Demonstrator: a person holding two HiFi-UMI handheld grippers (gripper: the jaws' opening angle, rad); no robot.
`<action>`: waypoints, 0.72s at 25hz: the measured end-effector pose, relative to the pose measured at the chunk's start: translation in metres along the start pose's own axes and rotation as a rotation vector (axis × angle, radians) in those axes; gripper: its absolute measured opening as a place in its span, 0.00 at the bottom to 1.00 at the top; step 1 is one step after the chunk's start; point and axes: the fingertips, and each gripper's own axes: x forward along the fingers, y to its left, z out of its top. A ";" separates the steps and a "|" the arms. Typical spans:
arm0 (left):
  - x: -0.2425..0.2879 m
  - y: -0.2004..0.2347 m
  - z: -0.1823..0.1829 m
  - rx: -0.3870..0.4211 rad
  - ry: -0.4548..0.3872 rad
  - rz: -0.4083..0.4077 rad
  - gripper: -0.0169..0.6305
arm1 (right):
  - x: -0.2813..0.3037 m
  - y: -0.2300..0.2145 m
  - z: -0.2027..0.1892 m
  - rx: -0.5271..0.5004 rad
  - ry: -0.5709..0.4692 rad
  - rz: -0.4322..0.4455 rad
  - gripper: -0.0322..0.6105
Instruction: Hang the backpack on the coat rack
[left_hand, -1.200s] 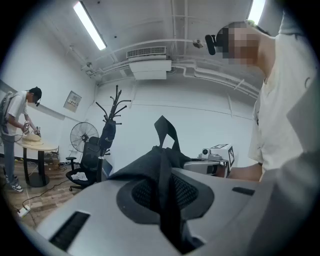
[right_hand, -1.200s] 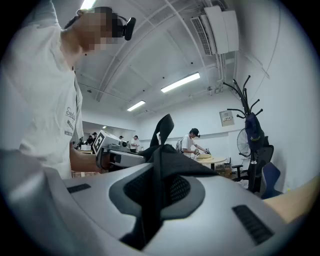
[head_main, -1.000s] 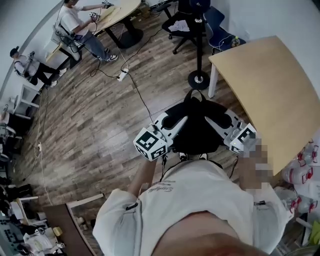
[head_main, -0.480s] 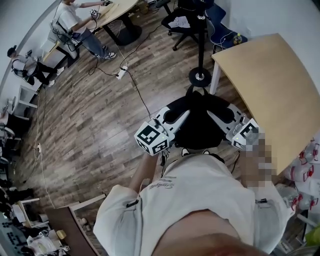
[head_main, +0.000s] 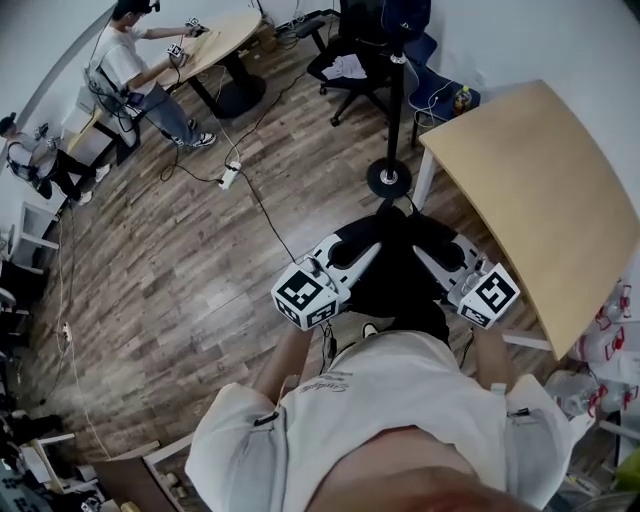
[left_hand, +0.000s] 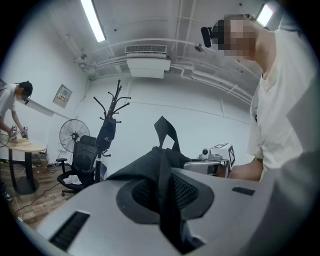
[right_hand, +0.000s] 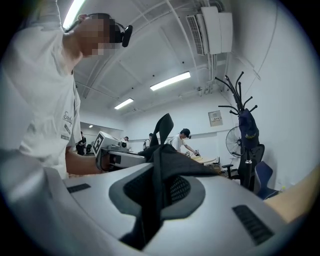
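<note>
Both grippers carry the black backpack (head_main: 398, 268) between them above the wooden floor. My left gripper (head_main: 362, 243) is shut on a black strap (left_hand: 165, 195) at the bag's left side. On the bag's right side, black fabric (right_hand: 156, 192) is pinched in my right gripper (head_main: 428, 245), which is shut too. The carry loop (left_hand: 165, 131) stands up on top. The black coat rack (head_main: 396, 95) stands just beyond the bag, its round base (head_main: 388, 178) on the floor. Its branches (left_hand: 114, 102) (right_hand: 238, 97) show ahead, with a dark blue bag (left_hand: 106, 135) hanging on it.
A light wooden table (head_main: 545, 180) stands at the right, close to the rack. Behind the rack are a black office chair (head_main: 352, 55) and a blue chair (head_main: 432, 62). A cable with a power strip (head_main: 225, 178) lies on the floor. People work at a far table (head_main: 215, 35).
Both grippers have carried the backpack forward, and the coat rack's base now lies closer to it. The grips are unchanged.
</note>
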 end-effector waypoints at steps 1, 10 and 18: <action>0.001 0.005 0.001 0.005 0.002 0.000 0.10 | 0.004 -0.003 0.000 0.008 0.001 0.000 0.10; 0.027 0.077 0.003 -0.030 0.018 0.026 0.10 | 0.054 -0.061 -0.009 0.013 -0.003 0.030 0.10; 0.074 0.154 0.027 -0.065 0.016 0.031 0.10 | 0.102 -0.144 -0.002 -0.008 -0.025 0.058 0.10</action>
